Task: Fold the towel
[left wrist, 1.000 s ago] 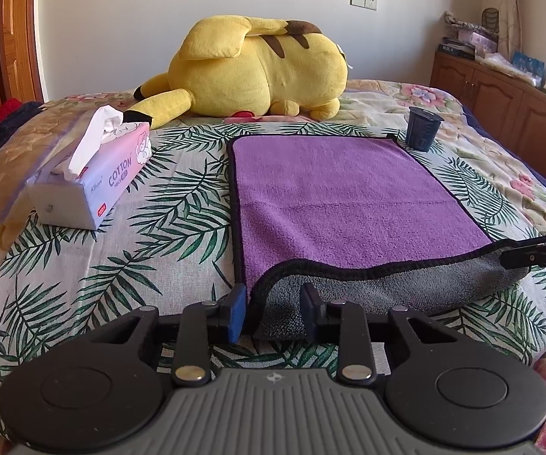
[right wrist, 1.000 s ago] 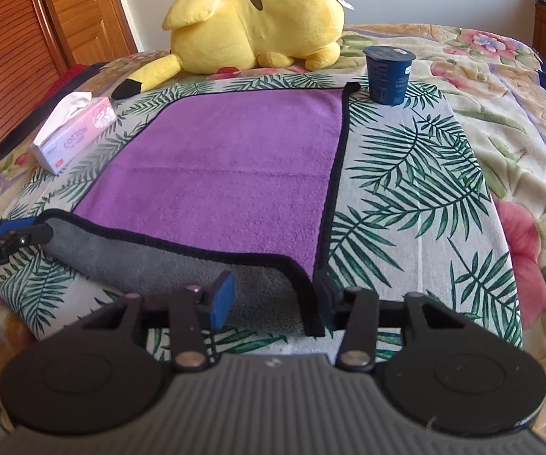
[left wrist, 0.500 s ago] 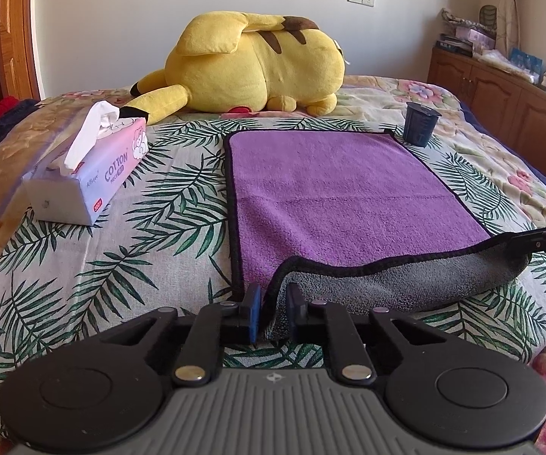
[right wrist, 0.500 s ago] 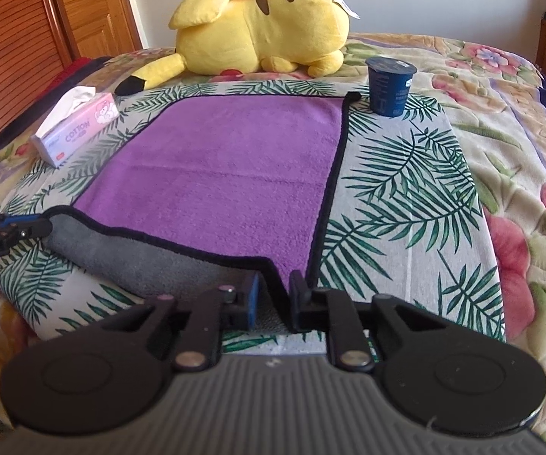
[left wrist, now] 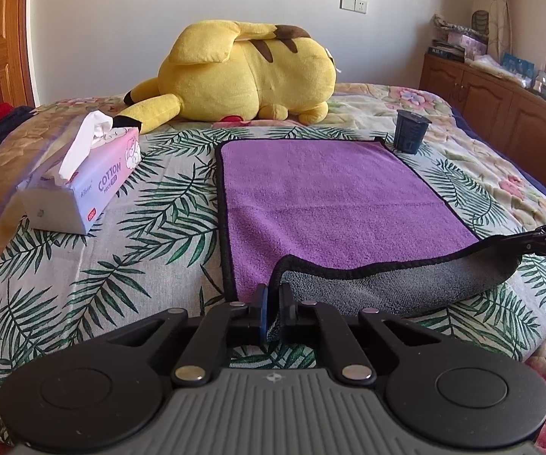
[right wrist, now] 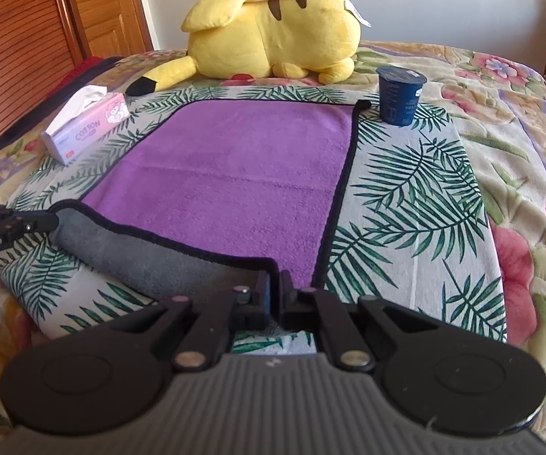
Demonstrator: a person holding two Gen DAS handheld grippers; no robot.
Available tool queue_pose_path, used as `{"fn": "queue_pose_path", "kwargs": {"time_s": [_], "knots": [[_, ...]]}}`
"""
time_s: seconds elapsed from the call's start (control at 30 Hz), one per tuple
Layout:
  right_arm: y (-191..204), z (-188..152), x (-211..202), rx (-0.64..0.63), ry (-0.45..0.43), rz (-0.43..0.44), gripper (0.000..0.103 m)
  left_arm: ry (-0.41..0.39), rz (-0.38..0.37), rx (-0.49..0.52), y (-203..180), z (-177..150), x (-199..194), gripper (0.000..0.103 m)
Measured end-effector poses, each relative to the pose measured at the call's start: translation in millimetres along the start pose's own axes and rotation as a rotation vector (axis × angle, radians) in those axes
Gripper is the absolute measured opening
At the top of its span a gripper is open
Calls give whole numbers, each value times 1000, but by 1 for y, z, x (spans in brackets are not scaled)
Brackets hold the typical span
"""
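Note:
A purple towel (left wrist: 333, 197) with a black hem and grey underside lies flat on the bed; it also shows in the right wrist view (right wrist: 235, 174). Its near edge is lifted and curled back, showing the grey side (left wrist: 398, 284). My left gripper (left wrist: 273, 303) is shut on the towel's near left corner. My right gripper (right wrist: 274, 292) is shut on the near right corner. Each gripper's tip shows in the other's view, the right one (left wrist: 545, 240) and the left one (right wrist: 11, 223), each at its corner of the towel.
A yellow plush toy (left wrist: 250, 76) lies behind the towel. A tissue box (left wrist: 83, 185) sits to the left. A dark blue cup (right wrist: 399, 94) stands at the towel's far right corner. A wooden cabinet (left wrist: 500, 113) runs along the right, and a wooden door (right wrist: 94, 7) stands at the left.
Both grippers went from open around the towel's near corners to shut on them. The near edge has lifted slightly off the bed.

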State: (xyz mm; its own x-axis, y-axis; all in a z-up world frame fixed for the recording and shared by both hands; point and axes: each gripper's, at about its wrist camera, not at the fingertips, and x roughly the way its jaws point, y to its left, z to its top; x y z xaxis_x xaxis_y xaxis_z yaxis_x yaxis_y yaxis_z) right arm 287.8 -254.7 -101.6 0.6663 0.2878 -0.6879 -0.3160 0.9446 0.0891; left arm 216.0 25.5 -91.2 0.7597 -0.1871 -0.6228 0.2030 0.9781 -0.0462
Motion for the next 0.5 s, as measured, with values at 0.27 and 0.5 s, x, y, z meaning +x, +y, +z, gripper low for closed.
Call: {"fn": "queue_pose_path", "kwargs": {"time_s": [0.27,0.5], "knots": [[0,3,-3,-7,-33,-5,4,-38,-10,10,-4,8,-9,0],[1,10,-9,-20,-85,15,4,-74,-17,3,-5,18,-17,0]]}}
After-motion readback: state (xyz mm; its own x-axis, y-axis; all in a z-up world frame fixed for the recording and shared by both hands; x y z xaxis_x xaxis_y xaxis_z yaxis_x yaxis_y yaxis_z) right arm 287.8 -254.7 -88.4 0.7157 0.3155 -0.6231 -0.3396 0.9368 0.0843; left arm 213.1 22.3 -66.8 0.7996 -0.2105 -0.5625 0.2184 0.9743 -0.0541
